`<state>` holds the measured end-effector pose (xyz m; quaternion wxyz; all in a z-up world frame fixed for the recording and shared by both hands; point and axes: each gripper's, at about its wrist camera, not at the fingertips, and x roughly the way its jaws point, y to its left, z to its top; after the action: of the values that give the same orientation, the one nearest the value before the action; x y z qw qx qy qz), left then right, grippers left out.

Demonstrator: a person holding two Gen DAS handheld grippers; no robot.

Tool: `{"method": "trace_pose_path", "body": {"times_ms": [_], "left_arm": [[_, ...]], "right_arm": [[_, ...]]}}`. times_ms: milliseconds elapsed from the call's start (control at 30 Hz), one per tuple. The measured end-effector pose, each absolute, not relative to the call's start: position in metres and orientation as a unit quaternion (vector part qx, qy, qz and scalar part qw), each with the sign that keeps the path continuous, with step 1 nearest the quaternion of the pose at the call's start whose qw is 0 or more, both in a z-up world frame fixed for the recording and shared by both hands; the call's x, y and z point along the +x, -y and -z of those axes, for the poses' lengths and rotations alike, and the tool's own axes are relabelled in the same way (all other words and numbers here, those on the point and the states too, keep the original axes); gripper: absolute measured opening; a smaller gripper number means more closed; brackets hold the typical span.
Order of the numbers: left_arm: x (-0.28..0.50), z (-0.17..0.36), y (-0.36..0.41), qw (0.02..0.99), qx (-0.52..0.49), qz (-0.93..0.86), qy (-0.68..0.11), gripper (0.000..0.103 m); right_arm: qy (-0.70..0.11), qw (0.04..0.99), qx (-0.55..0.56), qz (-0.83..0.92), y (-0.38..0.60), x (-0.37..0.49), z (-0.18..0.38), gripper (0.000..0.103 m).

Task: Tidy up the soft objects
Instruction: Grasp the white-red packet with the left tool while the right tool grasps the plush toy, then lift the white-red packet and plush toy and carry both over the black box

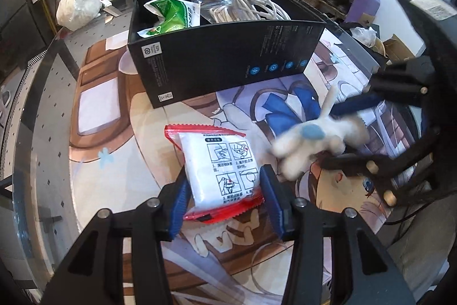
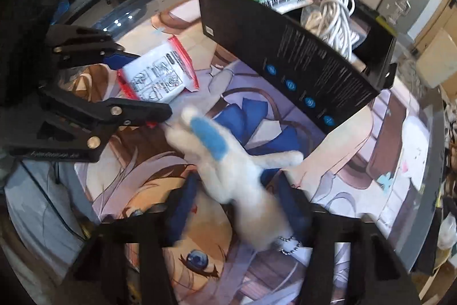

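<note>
White plush toy [image 2: 237, 179] with blue patch, clamped in right gripper [image 2: 240, 207], held above the printed mat [image 1: 120, 133]. Just left: red-edged white packet [image 1: 220, 165] squeezed between left gripper [image 1: 224, 200] pads. Far side: black box [image 1: 222, 53] holding green pouch [image 1: 168, 13] and white cable [image 1: 245, 2].

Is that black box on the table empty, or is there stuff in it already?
Not empty. The open-topped black box already holds a green-and-white packet and a bundled white cable.
</note>
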<state>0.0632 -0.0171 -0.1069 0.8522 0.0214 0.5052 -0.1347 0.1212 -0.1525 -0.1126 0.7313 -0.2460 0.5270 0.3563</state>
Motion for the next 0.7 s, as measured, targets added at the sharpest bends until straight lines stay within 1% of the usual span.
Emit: {"method": "trace_pose_path", "body": {"times_ms": [33, 100, 233, 300, 367, 433, 500, 533, 567, 600, 700], "left_arm": [[0.063, 0.107, 0.017, 0.852, 0.020, 0.135, -0.506, 0.047], [0.064, 0.106, 0.016, 0.852, 0.018, 0.135, -0.505, 0.047], [0.066, 0.106, 0.015, 0.853, 0.017, 0.131, -0.504, 0.048], [0.067, 0.106, 0.017, 0.854, 0.018, 0.130, -0.504, 0.050], [0.068, 0.106, 0.019, 0.855, 0.024, 0.129, -0.503, 0.053], [0.070, 0.107, 0.022, 0.856, 0.029, 0.126, -0.501, 0.055], [0.071, 0.107, 0.023, 0.856, 0.031, 0.123, -0.500, 0.055], [0.071, 0.107, 0.024, 0.856, 0.032, 0.123, -0.500, 0.054], [0.072, 0.107, 0.024, 0.856, 0.034, 0.124, -0.500, 0.052], [0.072, 0.107, 0.025, 0.856, 0.038, 0.124, -0.500, 0.047], [0.072, 0.106, 0.025, 0.855, 0.038, 0.133, -0.501, 0.046]], "right_arm": [[-0.535, 0.737, -0.219, -0.350, 0.158, 0.127, 0.112, 0.038], [-0.541, 0.756, -0.181, -0.320, 0.169, 0.136, 0.108, 0.038], [-0.553, 0.752, -0.170, -0.316, 0.181, 0.132, 0.109, 0.038], [-0.546, 0.754, -0.181, -0.317, 0.179, 0.125, 0.108, 0.040], [-0.537, 0.753, -0.203, -0.321, 0.172, 0.121, 0.108, 0.047], [-0.530, 0.753, -0.218, -0.323, 0.167, 0.120, 0.109, 0.052], [-0.525, 0.753, -0.226, -0.326, 0.158, 0.123, 0.115, 0.052], [-0.526, 0.752, -0.226, -0.328, 0.155, 0.124, 0.115, 0.049], [-0.525, 0.751, -0.227, -0.331, 0.154, 0.124, 0.114, 0.038], [-0.524, 0.750, -0.229, -0.332, 0.156, 0.123, 0.112, 0.037], [-0.521, 0.754, -0.230, -0.327, 0.156, 0.122, 0.112, 0.035]]}}
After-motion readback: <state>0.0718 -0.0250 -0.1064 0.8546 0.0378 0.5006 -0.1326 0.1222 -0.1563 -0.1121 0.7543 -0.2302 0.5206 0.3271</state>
